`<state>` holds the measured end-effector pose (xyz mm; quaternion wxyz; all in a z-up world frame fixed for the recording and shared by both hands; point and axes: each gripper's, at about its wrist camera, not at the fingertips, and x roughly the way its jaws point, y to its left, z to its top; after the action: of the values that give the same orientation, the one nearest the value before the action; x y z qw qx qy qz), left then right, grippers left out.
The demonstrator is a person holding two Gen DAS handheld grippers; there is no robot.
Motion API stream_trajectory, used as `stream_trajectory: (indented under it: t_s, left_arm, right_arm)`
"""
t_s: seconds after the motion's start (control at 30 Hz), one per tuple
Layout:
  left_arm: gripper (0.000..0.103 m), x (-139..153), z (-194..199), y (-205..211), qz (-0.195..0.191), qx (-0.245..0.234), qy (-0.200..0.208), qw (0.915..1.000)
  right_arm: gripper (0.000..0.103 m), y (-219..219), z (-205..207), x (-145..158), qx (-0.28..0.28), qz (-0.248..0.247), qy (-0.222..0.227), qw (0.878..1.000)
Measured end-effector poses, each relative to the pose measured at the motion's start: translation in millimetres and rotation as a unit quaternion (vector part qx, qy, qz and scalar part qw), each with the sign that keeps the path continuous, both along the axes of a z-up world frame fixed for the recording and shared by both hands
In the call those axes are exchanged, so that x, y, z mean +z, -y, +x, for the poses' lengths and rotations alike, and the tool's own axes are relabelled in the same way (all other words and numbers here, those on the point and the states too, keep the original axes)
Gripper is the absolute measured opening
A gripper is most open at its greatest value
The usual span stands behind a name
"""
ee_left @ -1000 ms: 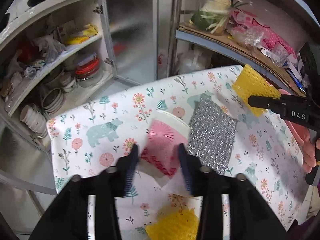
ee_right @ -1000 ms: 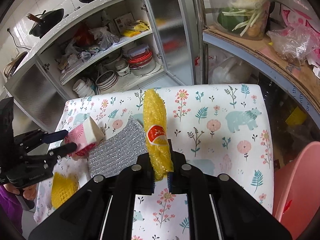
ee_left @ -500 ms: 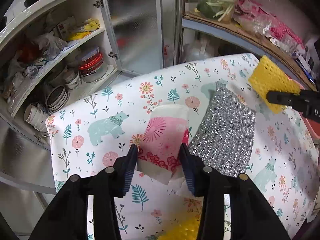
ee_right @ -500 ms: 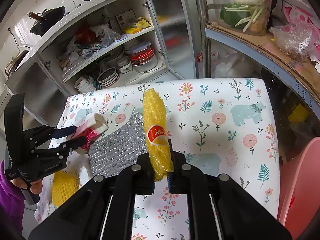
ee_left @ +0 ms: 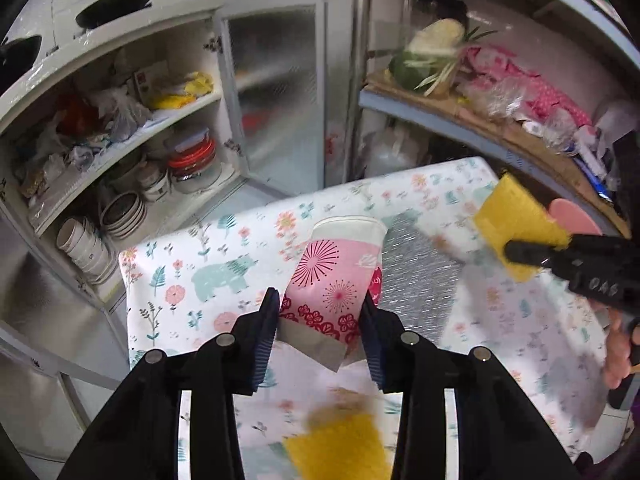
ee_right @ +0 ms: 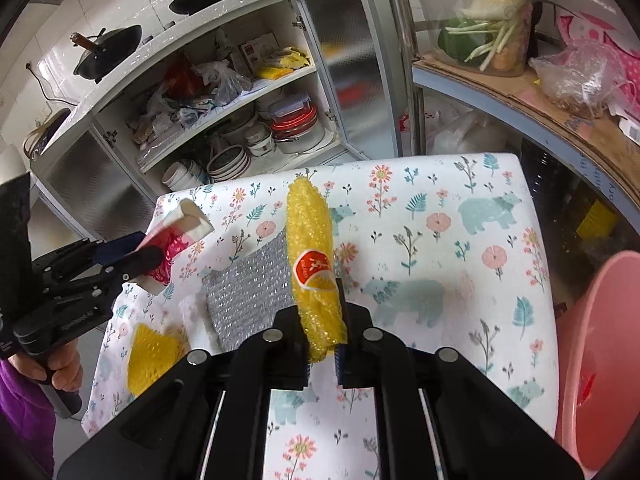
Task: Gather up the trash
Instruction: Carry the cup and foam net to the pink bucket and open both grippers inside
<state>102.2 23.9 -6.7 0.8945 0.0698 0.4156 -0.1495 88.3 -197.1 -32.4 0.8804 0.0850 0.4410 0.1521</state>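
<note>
1. Left wrist view: the lower edge is blurred. A yellow foam net [ee_left: 340, 444] lying on the flower-and-bear patterned table [ee_left: 208, 276] is smeared and partly hidden behind the left tongs [ee_left: 320, 336].
2. The pink-and-white flattened paper cup [ee_left: 336, 276] sits between the left tongs' blue ribbed pads. The jaws are closing, and both pads press its sides. The cup's grey lower end pokes out below the pads, and its white rim points away towards the open white cabinet [ee_left: 132, 132].
3. A silver glittery sheet [ee_left: 416, 276] lies flat on the table just right of the cup. At the right edge the right tongs [ee_left: 516, 252] are cut off, clamping a yellow foam sleeve [ee_left: 516, 224]. Only the fingers of the hand [ee_left: 616, 356] holding them show.
4. Right wrist view: the right tongs [ee_right: 322, 344] are clenched on the yellow foam sleeve's lower end. It stands up over the table with an orange label [ee_right: 314, 274].
5. At left, the left tongs [ee_right: 132, 256] hold the cup off the table. A pink plastic basin [ee_right: 596, 360] is cut off at the right.
</note>
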Motion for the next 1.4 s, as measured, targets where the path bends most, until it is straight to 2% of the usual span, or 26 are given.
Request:
stream_trajectory:
  t_s: [0.13, 0.33, 0.7, 1.1, 1.4]
  left_arm:
    - [0.038, 8.3, -12.5, 22.3, -0.010, -0.011, 0.003, 0.9999]
    - [0.038, 5.0, -33.4, 68.6, -0.025, -0.034, -0.007, 0.9991]
    - [0.038, 3.1, -53.9, 153.0, -0.041, -0.074, -0.018, 0.9962]
    - [0.039, 11.6, -67.7, 248.5, -0.033, -0.156, -0.020, 0.9870]
    - [0.039, -0.1, -72.9, 309.1, -0.029, -0.202, -0.031, 0.9786]
  right_arm:
    - [0.009, 10.3, -14.3, 0.0, -0.010, 0.001, -0.003, 1.000]
    - [0.009, 36.6, -37.7, 2.6, -0.035, 0.004, -0.002, 0.999]
    - [0.009, 109.3, -76.3, 11.8, -0.112, 0.000, 0.008, 0.994]
    - [0.009, 183.6, -102.4, 7.8, -0.203, -0.008, 0.000, 0.979]
    - [0.009, 226.4, -113.9, -5.0, -0.258, -0.023, -0.021, 0.966]
